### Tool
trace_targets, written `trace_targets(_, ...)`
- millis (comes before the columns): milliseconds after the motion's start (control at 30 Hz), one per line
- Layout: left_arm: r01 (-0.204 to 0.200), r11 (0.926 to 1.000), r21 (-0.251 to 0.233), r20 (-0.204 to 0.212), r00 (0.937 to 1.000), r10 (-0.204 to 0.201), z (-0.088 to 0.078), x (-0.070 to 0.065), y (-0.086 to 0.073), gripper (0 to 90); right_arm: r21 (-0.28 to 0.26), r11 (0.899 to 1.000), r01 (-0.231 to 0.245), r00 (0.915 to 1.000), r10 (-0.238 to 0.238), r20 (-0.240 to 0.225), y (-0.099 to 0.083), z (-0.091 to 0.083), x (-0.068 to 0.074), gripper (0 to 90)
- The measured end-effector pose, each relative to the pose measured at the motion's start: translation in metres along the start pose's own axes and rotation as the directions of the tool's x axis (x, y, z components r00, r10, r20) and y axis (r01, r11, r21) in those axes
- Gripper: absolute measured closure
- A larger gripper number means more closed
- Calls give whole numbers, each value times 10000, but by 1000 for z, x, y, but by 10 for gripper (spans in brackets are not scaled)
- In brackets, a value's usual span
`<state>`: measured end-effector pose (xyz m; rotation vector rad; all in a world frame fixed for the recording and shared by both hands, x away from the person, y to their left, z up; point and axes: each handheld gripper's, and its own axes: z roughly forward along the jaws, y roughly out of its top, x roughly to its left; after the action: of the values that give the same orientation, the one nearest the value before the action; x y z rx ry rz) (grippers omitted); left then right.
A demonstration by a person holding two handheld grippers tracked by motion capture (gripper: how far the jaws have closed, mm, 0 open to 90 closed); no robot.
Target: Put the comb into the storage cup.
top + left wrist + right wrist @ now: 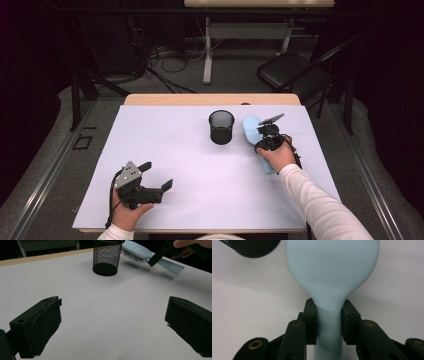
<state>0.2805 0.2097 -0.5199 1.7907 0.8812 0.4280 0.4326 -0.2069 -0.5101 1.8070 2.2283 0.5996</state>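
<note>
Right gripper (pixel 329 320) is clamped on the neck of the pale blue plastic hairbrush (pixel 332 270), both black pads pressed vs. the narrow part where handle meets the oval head; smooth back of the head faces the camera in the right gripper view. In the high view the same right gripper (pixel 268 134) sits at the right-centre of the table, person's hand wrapped round it, white sleeve coming in from the bottom right, w/ the hairbrush (pixel 251 126) head poking out toward the far side and the handle end showing below the hand. From the left gripper view the hairbrush (pixel 140 252) is lifted off the surface and tilted, bristles facing down, shadow on the sheet under it. Just beside the brush head, to its left, stands the black wire-mesh cylindrical cup (pixel 221 127), upright, open top; they look close but whether they touch can't be told. Left gripper (pixel 152 176) is at the near left of the table, well apart from brush and cup, jaws spread wide w/ nothing between them, only bare sheet. All on a white sheet (pixel 190 165) covering a light wooden table (pixel 150 99).
</note>
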Motion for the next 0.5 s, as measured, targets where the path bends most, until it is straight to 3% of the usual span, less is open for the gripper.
trace_targets(500,21,10000,-24,-127,9999,-22,2,2,-1,4,-177,9970,747,9963,-754,-412,-12,-15,-1,696)
